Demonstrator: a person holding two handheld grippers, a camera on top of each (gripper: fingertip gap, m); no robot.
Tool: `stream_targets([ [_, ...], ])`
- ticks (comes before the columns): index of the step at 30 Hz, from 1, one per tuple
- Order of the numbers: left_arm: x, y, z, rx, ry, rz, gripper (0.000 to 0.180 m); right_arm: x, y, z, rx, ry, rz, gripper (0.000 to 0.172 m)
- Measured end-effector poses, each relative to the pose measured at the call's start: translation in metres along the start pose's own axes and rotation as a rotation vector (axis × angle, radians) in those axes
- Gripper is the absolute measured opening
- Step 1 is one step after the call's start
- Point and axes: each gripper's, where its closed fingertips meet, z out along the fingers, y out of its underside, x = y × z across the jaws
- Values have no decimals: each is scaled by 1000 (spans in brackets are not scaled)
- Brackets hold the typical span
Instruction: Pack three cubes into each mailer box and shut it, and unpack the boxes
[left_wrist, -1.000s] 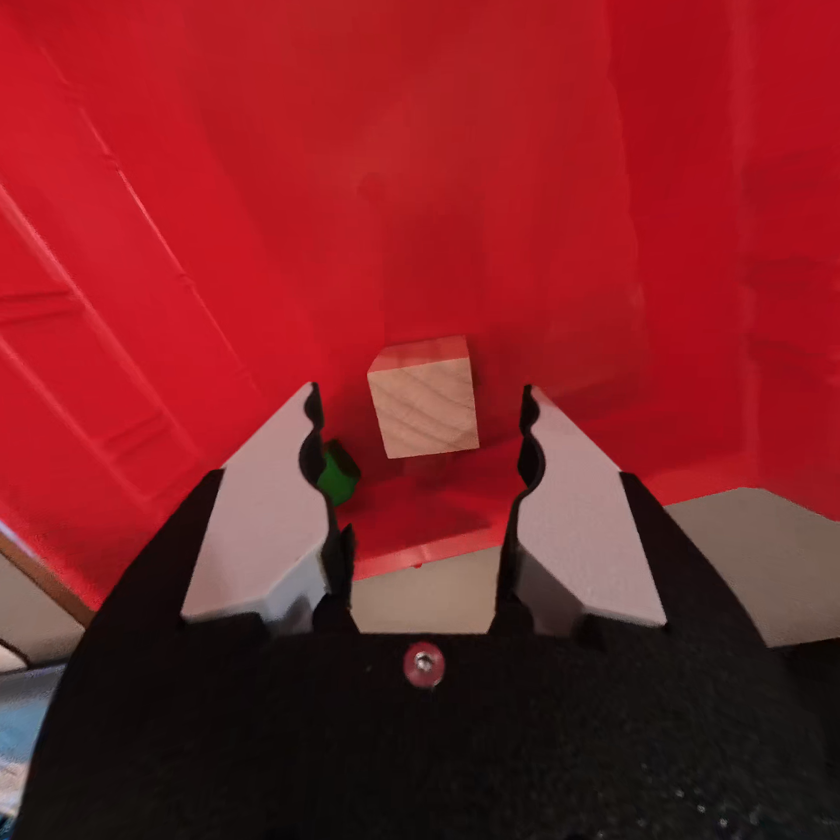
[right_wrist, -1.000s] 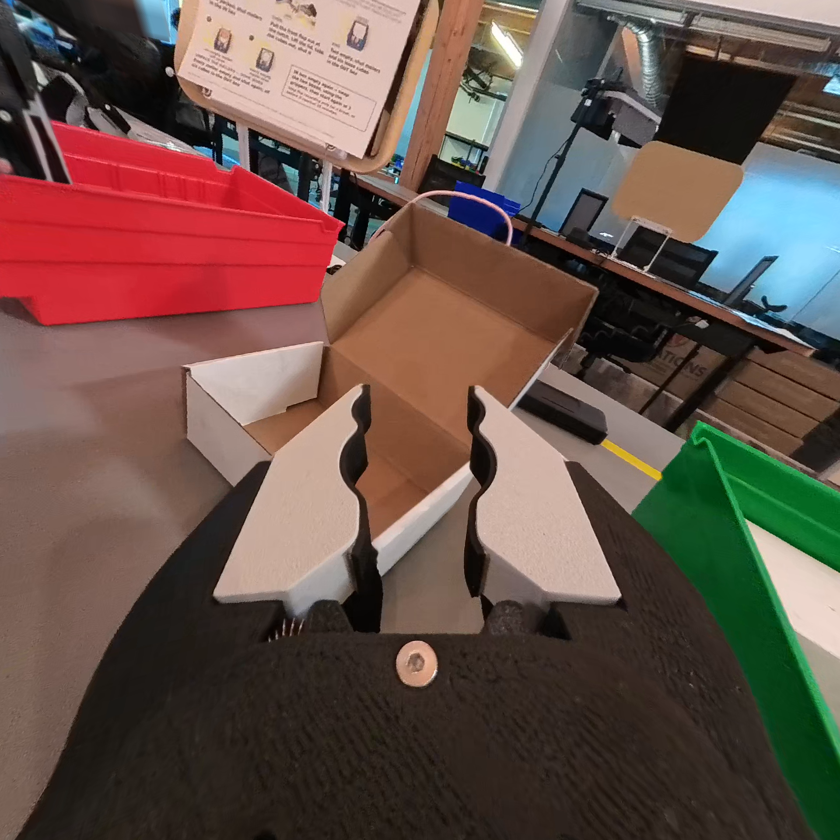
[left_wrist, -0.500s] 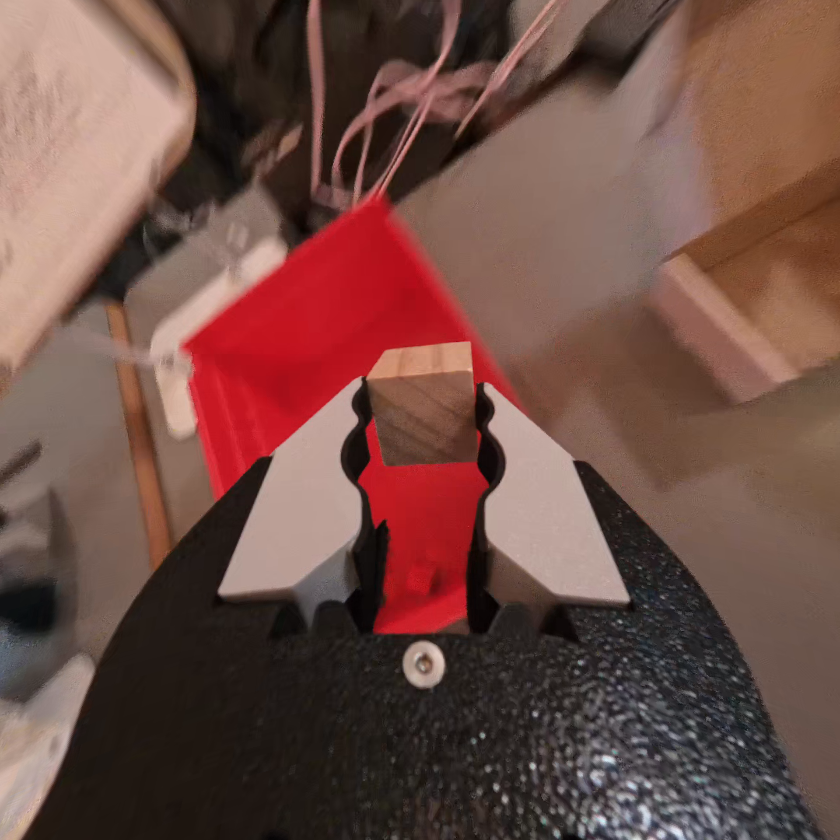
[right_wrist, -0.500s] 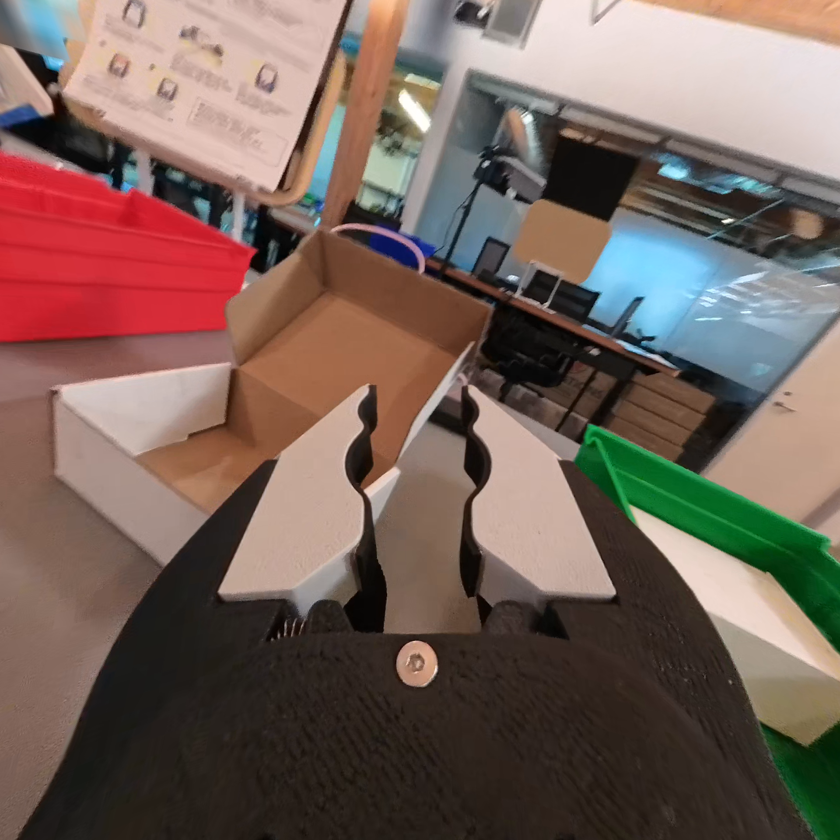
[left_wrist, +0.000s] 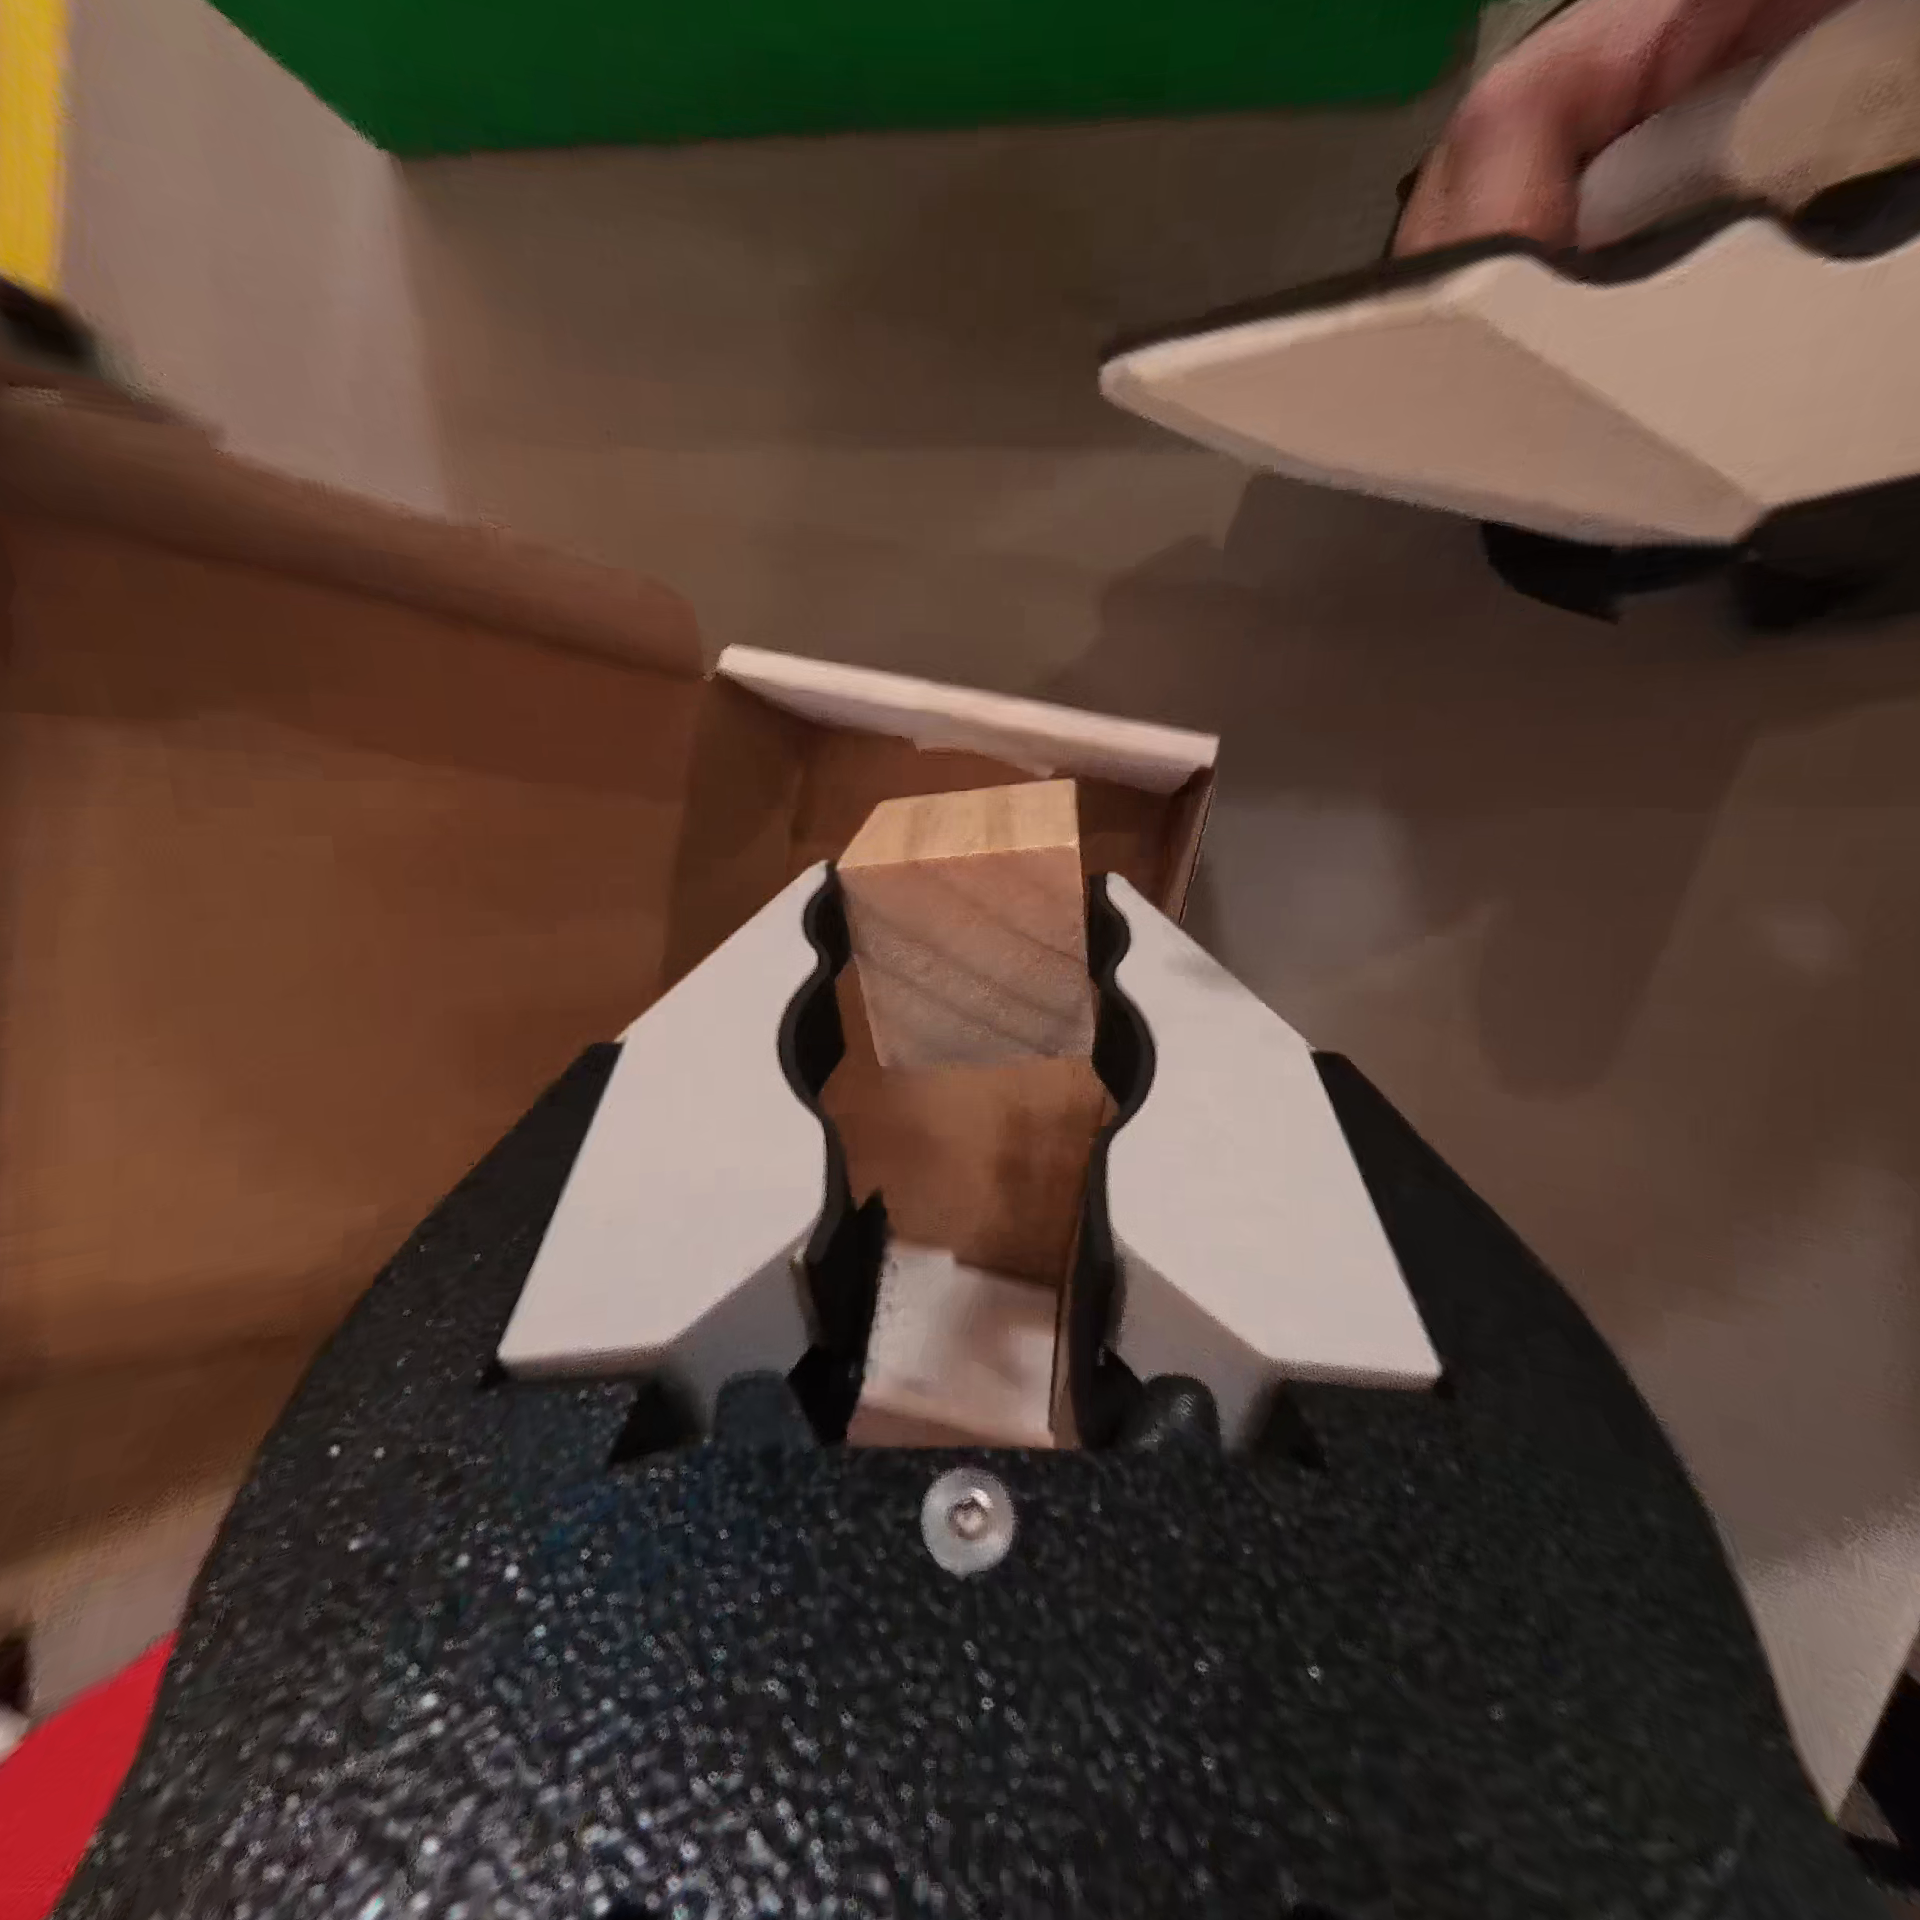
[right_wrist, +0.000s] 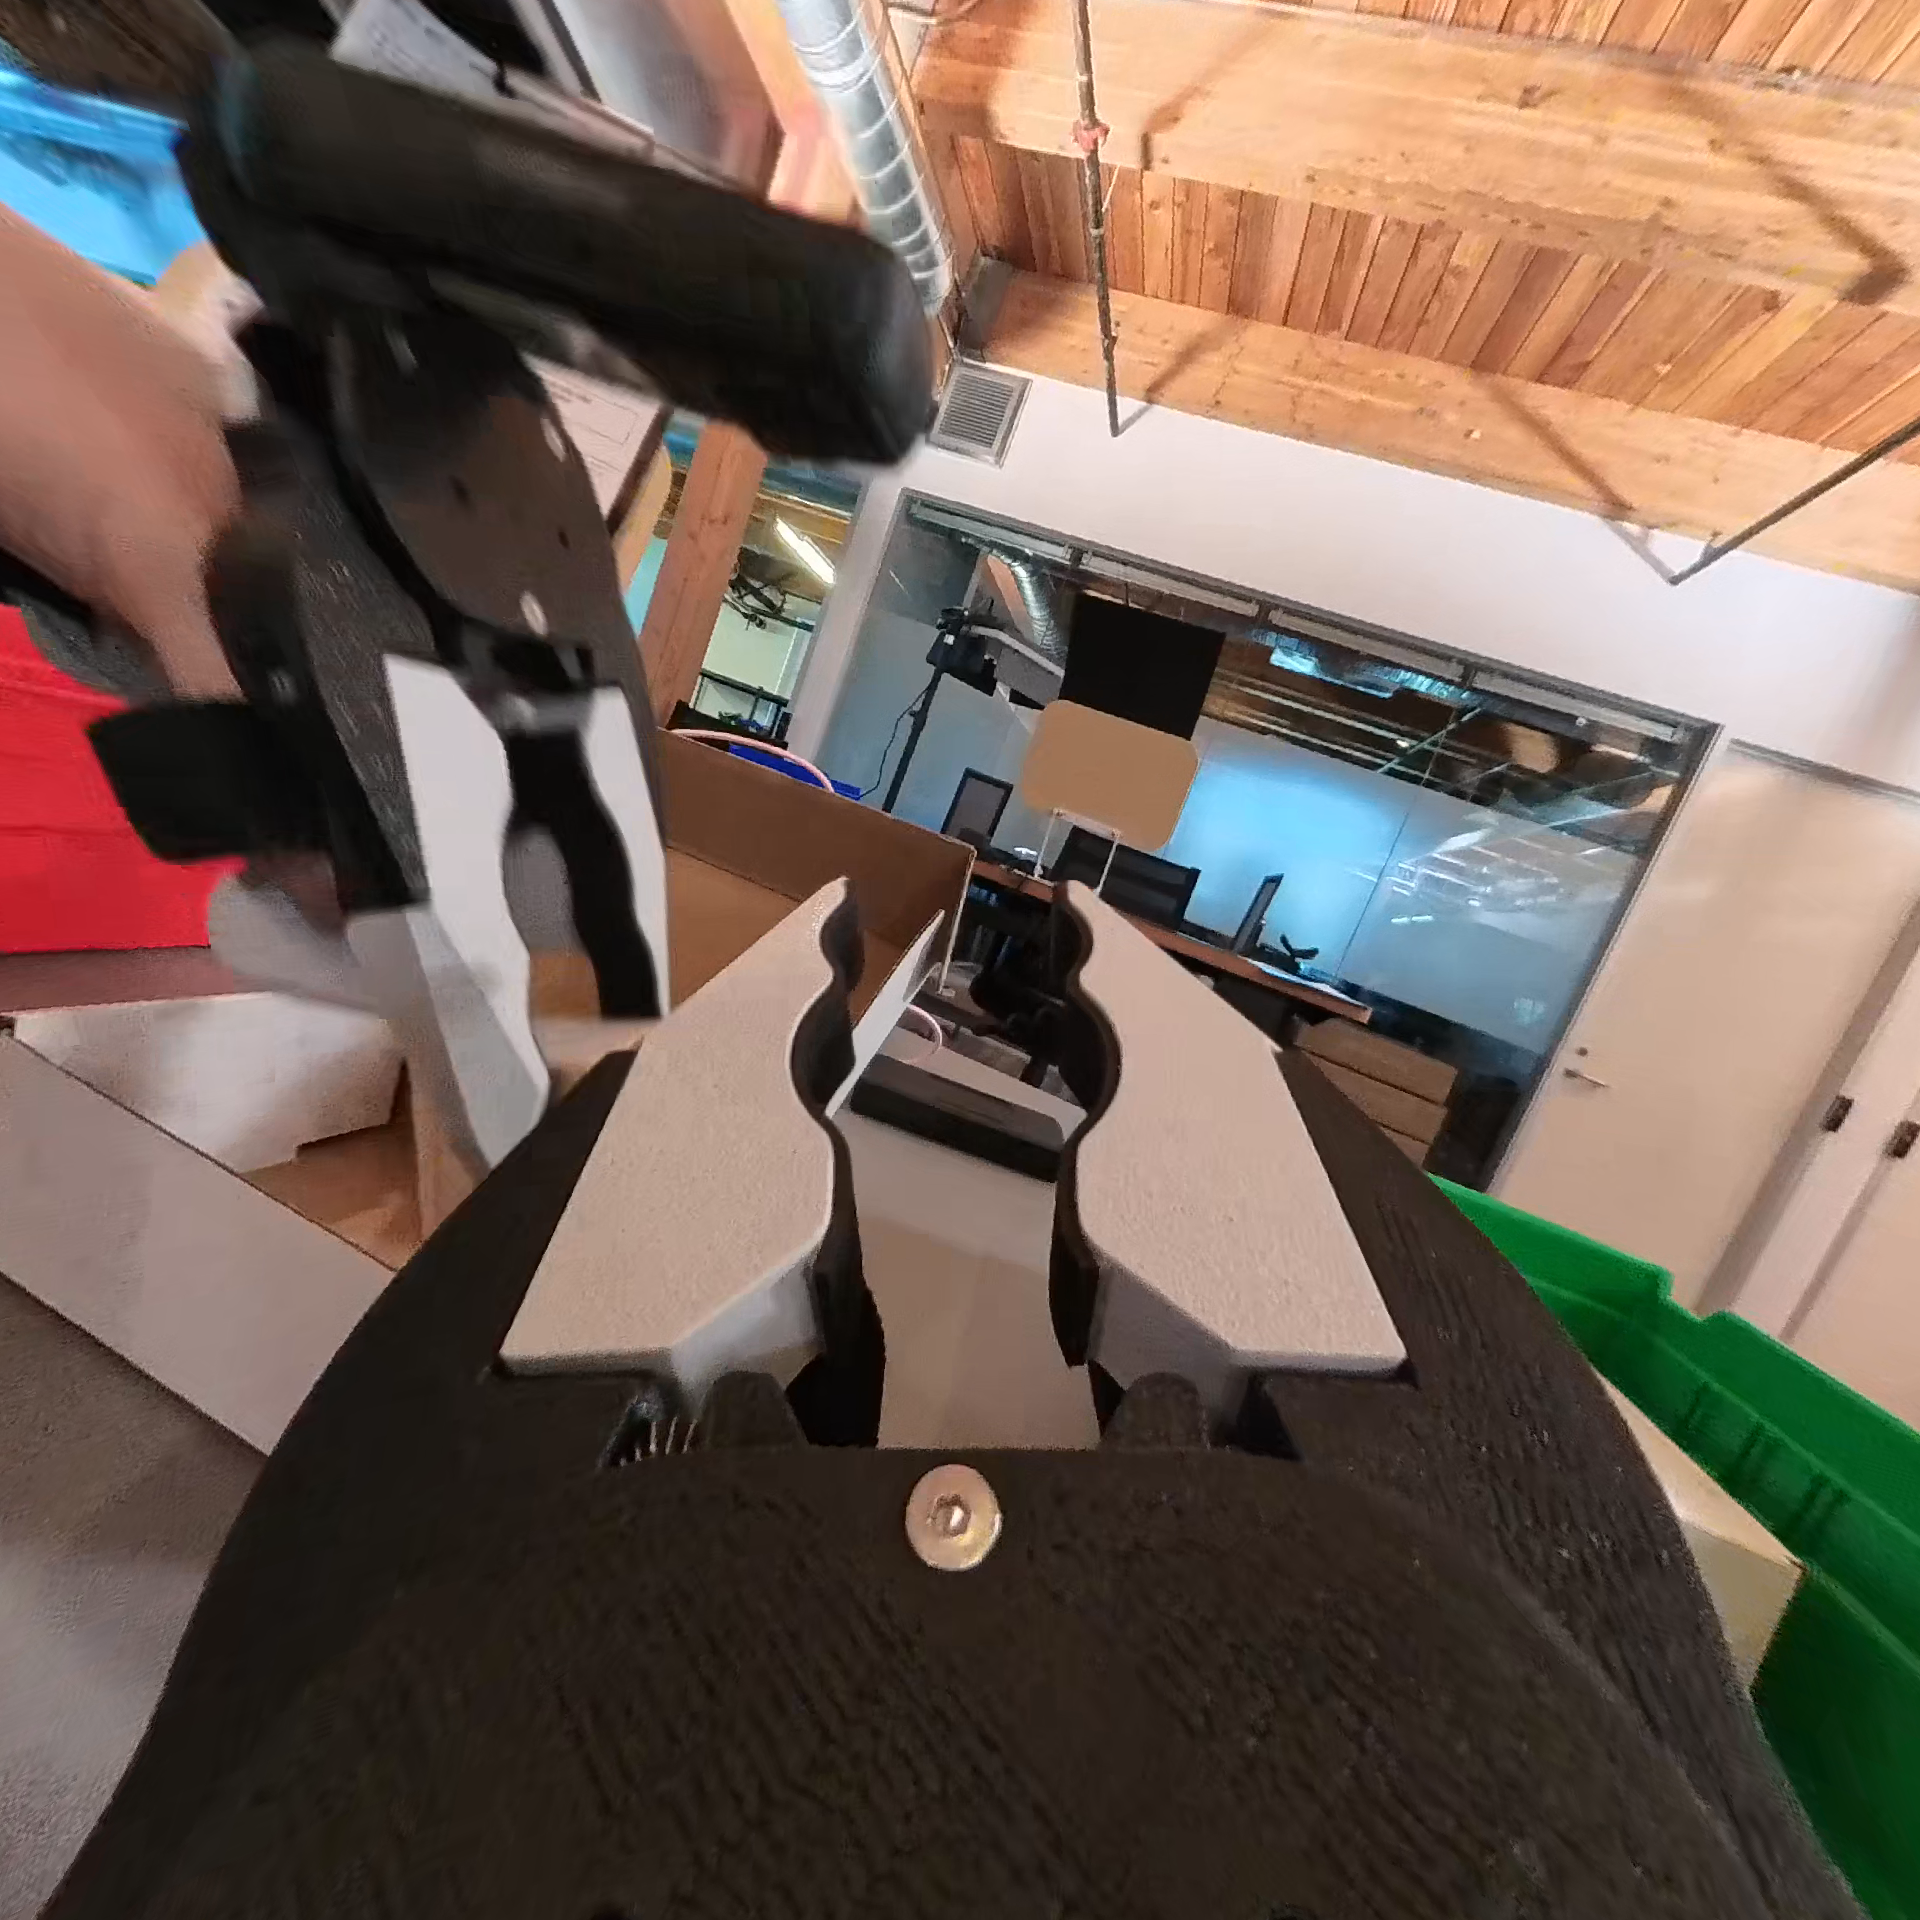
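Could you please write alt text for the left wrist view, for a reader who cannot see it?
The left gripper holds a plain wooden cube between its jaws, above the brown inside of an open cardboard mailer box. At upper right, a hand holds the right gripper over the grey table, with a green bin along the top edge.

No legible text, label, brand, number or sign in either view. A white sheet (right_wrist: 597, 421) behind the left gripper's body is too blurred and hidden to read.
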Motion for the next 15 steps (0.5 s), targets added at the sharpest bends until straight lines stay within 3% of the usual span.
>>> stream_targets([
  [3, 10, 3, 27, -80, 117, 3, 46, 2, 2, 1, -4, 13, 0, 34],
  [8, 15, 19, 44, -219, 117, 88, 46, 1, 5, 3, -15, 8, 0, 35],
  [15, 8, -1, 18, -26, 84, 5, 78, 0, -1, 0, 14, 4, 6, 35],
])
